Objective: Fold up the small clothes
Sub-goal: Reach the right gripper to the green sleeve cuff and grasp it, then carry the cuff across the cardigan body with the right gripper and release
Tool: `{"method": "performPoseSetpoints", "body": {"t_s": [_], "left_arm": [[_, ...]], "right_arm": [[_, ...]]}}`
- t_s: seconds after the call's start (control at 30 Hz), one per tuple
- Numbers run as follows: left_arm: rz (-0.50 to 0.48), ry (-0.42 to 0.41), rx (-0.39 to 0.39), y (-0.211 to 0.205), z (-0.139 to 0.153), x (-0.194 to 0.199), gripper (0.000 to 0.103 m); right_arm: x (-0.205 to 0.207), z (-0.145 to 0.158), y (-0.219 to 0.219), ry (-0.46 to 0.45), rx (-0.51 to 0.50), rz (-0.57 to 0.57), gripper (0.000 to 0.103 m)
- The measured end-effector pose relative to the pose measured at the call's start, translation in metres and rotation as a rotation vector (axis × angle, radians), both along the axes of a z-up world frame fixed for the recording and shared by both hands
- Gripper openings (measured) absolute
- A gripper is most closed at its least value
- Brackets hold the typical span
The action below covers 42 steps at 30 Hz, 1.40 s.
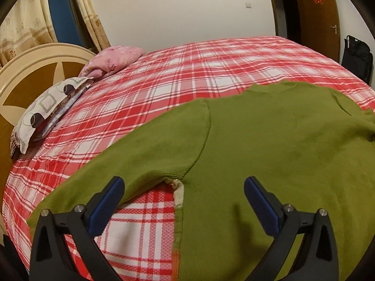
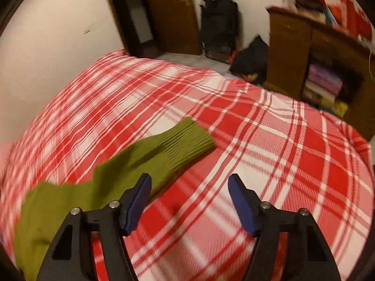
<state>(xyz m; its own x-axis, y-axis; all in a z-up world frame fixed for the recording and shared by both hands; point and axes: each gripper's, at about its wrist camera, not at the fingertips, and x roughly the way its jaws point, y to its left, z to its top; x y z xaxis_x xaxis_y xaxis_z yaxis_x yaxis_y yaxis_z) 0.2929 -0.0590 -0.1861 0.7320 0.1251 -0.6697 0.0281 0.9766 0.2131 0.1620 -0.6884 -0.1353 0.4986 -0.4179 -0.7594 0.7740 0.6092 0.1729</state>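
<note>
Between and beyond my left gripper's [image 1: 184, 197] wide-open jaws the green sweater [image 1: 269, 145] lies flat on the plaid bedspread [image 1: 187, 70], while my right gripper [image 2: 188, 195] gapes empty, sleeve cuff [image 2: 187, 138] just left.

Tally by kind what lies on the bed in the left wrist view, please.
Green sweater: 1
Pink pillow: 1
Patterned pillow, white with grey squares and dark circles: 1
Total: 3, all lying on the red plaid bedspread. Something darker is tucked under the patterned pillow; I cannot tell what it is, so it is not counted.
</note>
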Motion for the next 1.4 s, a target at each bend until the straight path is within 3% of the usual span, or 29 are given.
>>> {"method": "performPoseSetpoints", "body": {"t_s": [0.17,0.3,0.4,0.47,0.57,0.7,0.87,1.07,1.23,1.4], "left_arm": [[0.022,0.035,-0.019,0.007,-0.010,0.009,0.103],[0.023,0.036,-0.035,0.008,-0.011,0.008,0.103],[0.013,0.037,-0.029,0.005,-0.014,0.007,0.103],[0.009,0.038,-0.022,0.003,-0.015,0.007,0.103],[0.003,0.035,-0.024,0.004,-0.014,0.007,0.103],[0.000,0.032,-0.064,0.008,-0.012,0.006,0.103],[-0.008,0.031,-0.119,0.013,-0.007,-0.001,0.103],[-0.033,0.018,-0.189,0.016,0.006,-0.013,0.103],[-0.053,0.005,-0.225,0.017,0.016,-0.019,0.103],[-0.077,0.006,-0.241,0.015,0.020,-0.022,0.103]], "right_arm": [[0.015,-0.018,-0.025,-0.031,0.099,-0.024,0.063],[0.025,-0.020,-0.038,-0.069,0.122,-0.028,0.060],[0.031,-0.027,-0.047,-0.072,0.159,-0.039,0.045],[0.036,-0.028,-0.049,-0.040,0.135,-0.042,0.023],[0.036,-0.027,-0.050,-0.040,0.125,-0.038,0.008],[0.036,-0.006,-0.031,-0.077,0.064,0.012,0.006],[0.056,0.043,0.026,-0.122,-0.073,0.152,0.005],[0.096,0.096,0.140,-0.180,-0.234,0.414,0.005],[0.123,0.101,0.251,-0.210,-0.301,0.645,0.005],[0.141,0.065,0.354,-0.180,-0.278,0.879,0.005]]}}
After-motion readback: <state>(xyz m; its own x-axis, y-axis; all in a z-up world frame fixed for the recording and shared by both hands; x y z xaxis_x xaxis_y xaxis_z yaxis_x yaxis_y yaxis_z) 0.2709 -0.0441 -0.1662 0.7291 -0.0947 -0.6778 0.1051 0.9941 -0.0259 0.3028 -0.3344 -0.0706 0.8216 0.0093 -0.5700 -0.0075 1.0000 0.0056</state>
